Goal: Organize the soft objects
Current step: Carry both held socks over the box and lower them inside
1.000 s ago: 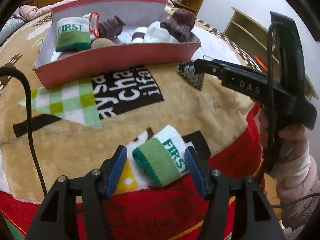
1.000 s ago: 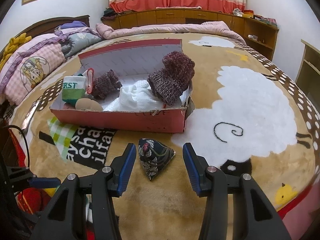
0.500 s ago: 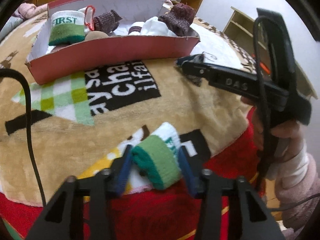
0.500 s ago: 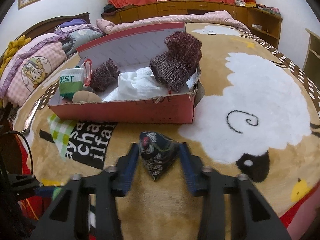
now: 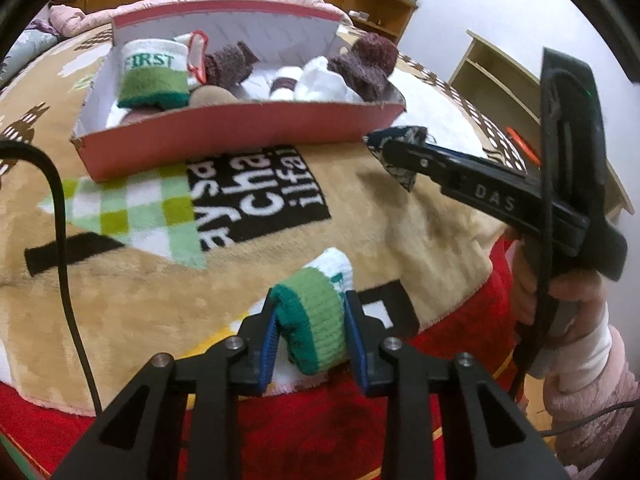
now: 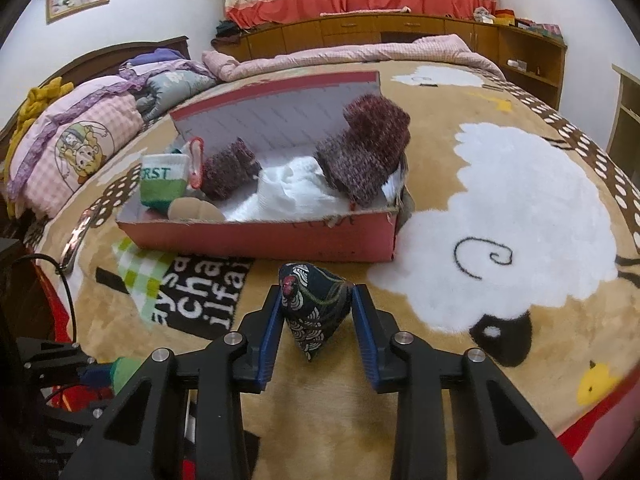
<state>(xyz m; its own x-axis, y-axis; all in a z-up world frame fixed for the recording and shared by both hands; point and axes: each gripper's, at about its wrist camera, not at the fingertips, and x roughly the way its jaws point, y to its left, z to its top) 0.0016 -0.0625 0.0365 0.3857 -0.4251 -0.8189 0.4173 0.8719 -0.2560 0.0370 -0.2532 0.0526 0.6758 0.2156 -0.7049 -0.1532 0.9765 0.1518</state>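
A rolled green and white sock (image 5: 316, 328) lies at the near edge of the bed blanket. My left gripper (image 5: 311, 300) is closing, and its blue pads squeeze the sock from both sides. A dark patterned triangular pouch (image 6: 312, 316) sits on the blanket just in front of the red cardboard box (image 6: 280, 240). My right gripper (image 6: 318, 292) is closing too, with both pads against the pouch. Seen from the left wrist, the right gripper (image 5: 384, 144) grips the pouch (image 5: 400, 172) near the box's (image 5: 240, 136) right corner. The box holds a matching sock (image 5: 154, 76), maroon knit pieces (image 5: 364, 64) and white cloth (image 5: 320, 84).
A tan blanket with a white sheep (image 6: 520, 216) covers the bed. Pillows and quilts (image 6: 72, 148) are piled at the left, and wooden cabinets (image 6: 400, 32) line the far wall. A black cable (image 5: 60, 220) hangs at the left. A hand in a pink sleeve (image 5: 580, 320) holds the right gripper.
Both grippers' jaws have come together. The left pads now pinch the green and white sock, which looks narrower. The right pads have closed onto the patterned pouch. Neither hand has shifted much.
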